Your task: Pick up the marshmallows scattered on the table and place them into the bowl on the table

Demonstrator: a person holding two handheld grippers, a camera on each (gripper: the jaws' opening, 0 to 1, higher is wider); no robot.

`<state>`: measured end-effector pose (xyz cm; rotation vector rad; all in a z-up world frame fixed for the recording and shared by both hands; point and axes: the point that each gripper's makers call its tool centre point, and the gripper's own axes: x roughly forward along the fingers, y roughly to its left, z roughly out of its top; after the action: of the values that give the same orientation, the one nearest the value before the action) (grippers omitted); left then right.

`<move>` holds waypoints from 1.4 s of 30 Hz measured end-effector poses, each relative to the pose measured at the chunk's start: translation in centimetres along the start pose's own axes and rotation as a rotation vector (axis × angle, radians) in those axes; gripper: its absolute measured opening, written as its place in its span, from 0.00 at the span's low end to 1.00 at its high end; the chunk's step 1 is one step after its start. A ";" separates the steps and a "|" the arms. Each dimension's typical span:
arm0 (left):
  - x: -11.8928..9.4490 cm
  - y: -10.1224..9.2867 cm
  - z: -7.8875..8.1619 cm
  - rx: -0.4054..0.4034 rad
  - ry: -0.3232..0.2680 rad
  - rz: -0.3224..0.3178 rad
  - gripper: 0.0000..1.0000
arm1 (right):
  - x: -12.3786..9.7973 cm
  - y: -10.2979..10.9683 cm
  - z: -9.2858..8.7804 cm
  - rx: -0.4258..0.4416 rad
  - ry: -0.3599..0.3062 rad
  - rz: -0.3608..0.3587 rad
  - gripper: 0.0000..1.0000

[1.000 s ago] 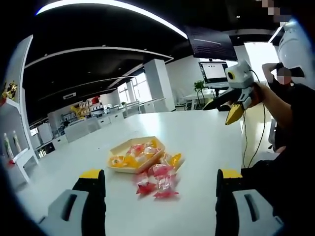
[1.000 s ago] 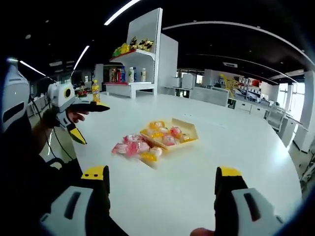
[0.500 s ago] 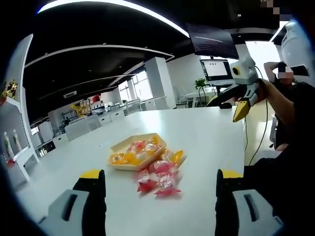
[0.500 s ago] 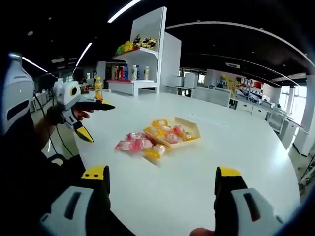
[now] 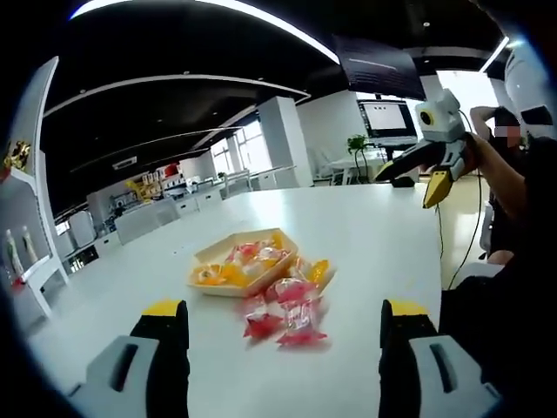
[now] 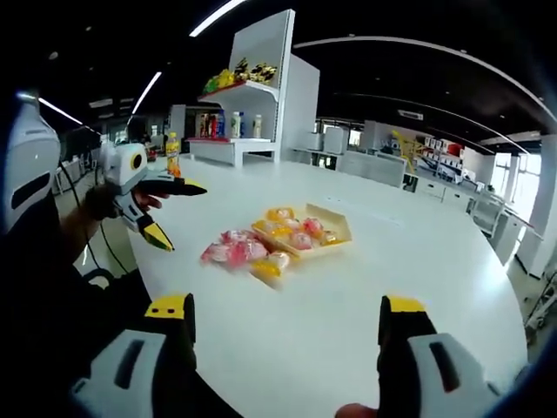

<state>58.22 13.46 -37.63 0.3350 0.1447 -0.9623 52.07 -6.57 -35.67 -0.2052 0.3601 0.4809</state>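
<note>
We see the left gripper [image 5: 278, 326] and right gripper [image 6: 285, 318] held above the white table [image 5: 365, 235], jaws spread wide and empty. In the left gripper view, the bowl [image 5: 237, 266], a shallow yellow tray, lies with its long axis from 8 to 2 o'clock, wrapped sweets inside. Loose marshmallows [image 5: 287, 315] cluster at its 5 o'clock edge. A shelf [image 6: 252, 96] stands at 11 o'clock in the right gripper view.

— Was any writing readable?
— No. The monitor [image 5: 388, 117] glowed, its contents too blurred to read. Labels on the shelf bottles [image 6: 214, 127] were too small to make out.
</note>
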 end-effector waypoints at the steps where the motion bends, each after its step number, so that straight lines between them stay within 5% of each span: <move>1: 0.1 0.0 -0.1 0.001 0.003 -0.002 0.90 | 0.0 0.1 0.0 0.000 -0.001 0.003 0.84; 28: 1.7 -0.5 -1.0 -0.023 0.017 -0.023 0.89 | -0.8 1.1 0.9 -0.020 -0.023 0.034 0.83; 42: 2.3 -0.2 -1.4 -0.034 0.022 0.018 0.88 | -1.5 1.4 1.9 -0.030 -0.060 0.047 0.83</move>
<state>59.38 12.05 -39.55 0.3155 0.1771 -0.9374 50.70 -5.40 -33.51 -0.2109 0.3001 0.5383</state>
